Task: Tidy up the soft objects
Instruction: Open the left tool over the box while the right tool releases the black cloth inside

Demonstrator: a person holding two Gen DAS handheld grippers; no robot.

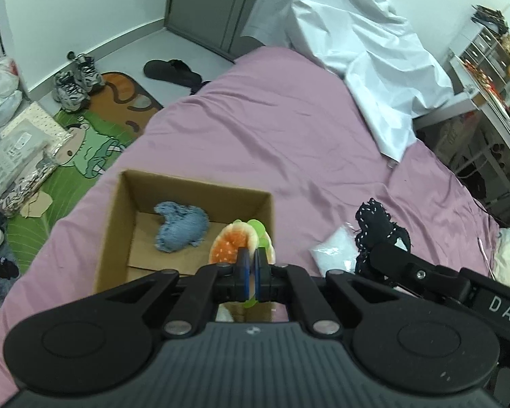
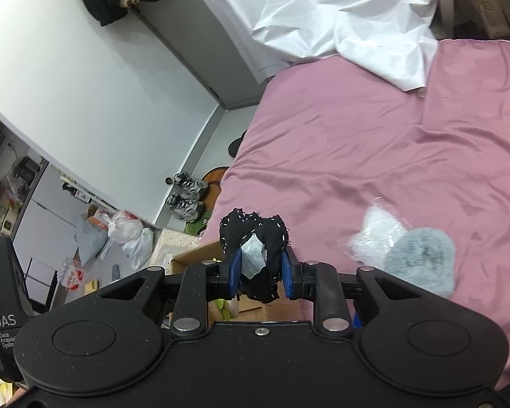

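The left tongs [image 1: 252, 265] are pressed together on the edge of a burger-shaped plush [image 1: 233, 244], orange and cream with green felt leaves, which hangs over the near right corner of the open cardboard box [image 1: 119, 224]. Inside the box, a fuzzy blue soft toy [image 1: 180, 227] lies on the floor of it, left of the plush and apart from it. The box sits on the pink bedsheet [image 1: 272, 129].

The right tongs [image 2: 260, 272] are clamped on a black fabric piece with white stitching [image 2: 255, 234]; a pale tag shows between the fingers [image 2: 234, 268]. This piece is lifted clear of the bedsheet, to the right of the box. Farther right of the box, a clear plastic packet [image 2: 374, 234] lies on the sheet, touching a grey fluffy pad [image 2: 421, 255]. Beyond the box, a crumpled white sheet [image 1: 363, 44] drapes over the far end of the bed.
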